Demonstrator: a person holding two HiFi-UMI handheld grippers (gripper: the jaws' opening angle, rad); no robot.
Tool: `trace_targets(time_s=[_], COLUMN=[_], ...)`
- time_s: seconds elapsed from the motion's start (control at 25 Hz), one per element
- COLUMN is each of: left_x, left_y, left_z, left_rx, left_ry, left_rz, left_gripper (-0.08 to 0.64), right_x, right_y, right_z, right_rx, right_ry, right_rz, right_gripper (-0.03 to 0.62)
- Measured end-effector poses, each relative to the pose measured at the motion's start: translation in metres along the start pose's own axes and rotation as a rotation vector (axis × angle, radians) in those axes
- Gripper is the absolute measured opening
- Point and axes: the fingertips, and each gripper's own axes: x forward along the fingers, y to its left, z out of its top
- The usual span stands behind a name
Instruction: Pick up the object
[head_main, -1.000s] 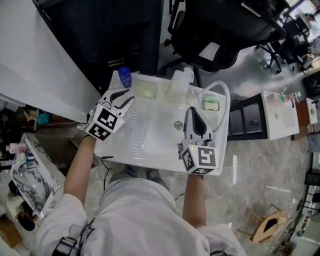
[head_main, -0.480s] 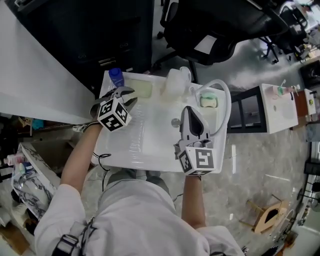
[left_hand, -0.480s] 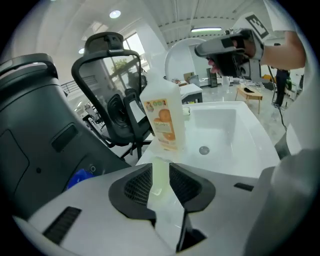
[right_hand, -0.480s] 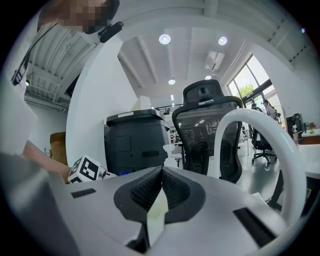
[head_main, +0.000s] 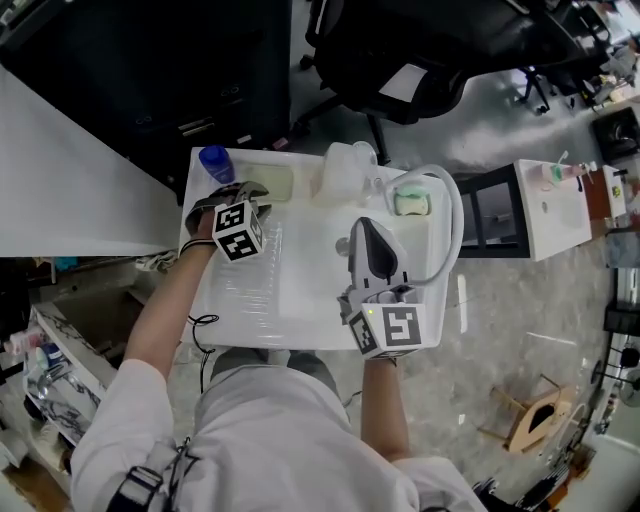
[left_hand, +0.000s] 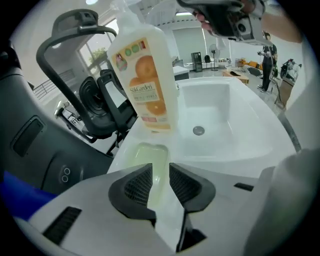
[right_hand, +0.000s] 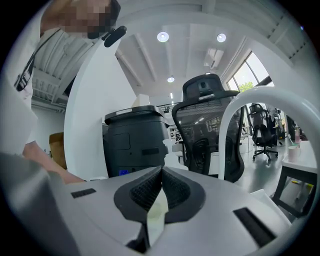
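1. Soap bar (head_main: 275, 181): pale yellow, it lies in a recessed dish at the far left corner of the white sink worktop (head_main: 300, 325), with a blue-capped bottle (head_main: 215, 163) just to its left. It is probably the object meant, since the left gripper points at it.
2. The left gripper (head_main: 250, 190) hovers just on the near side of the bar. Its fingers are spread a little and nothing sits between them. In the left gripper view the dish shows ahead through the gap.
3. The reach looks nearly complete. Closing on the bar and lifting it are not yet done.
4. A clear bottle with an orange-fruit label (left_hand: 145, 75) stands beyond the dish, beside the basin (head_main: 310, 270).
5. The right gripper (head_main: 365, 225) hangs over the basin, its fingers pressed together and apparently holding nothing.
6. To the right are a green soap (head_main: 410, 203) and a looping white hose (head_main: 456, 225). Beyond the worktop stand a black office chair (head_main: 400, 60) and, on the glossy grey floor, a second white sink unit (head_main: 550, 205).
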Motion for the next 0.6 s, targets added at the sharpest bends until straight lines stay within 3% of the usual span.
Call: trace_targets(time_s=[0.6], left_x=[0.041], left_y=[-0.004], left_z=[-0.021], left_rx=[0.064], left_ry=[0.095], left_rz=[-0.027], left_gripper=[0.097], right_x=[0.008], right_y=[-0.009], right_z=[-0.01], right_rx=[-0.011], right_ry=[0.031], right_rz=[-0.003], right_gripper=[0.006])
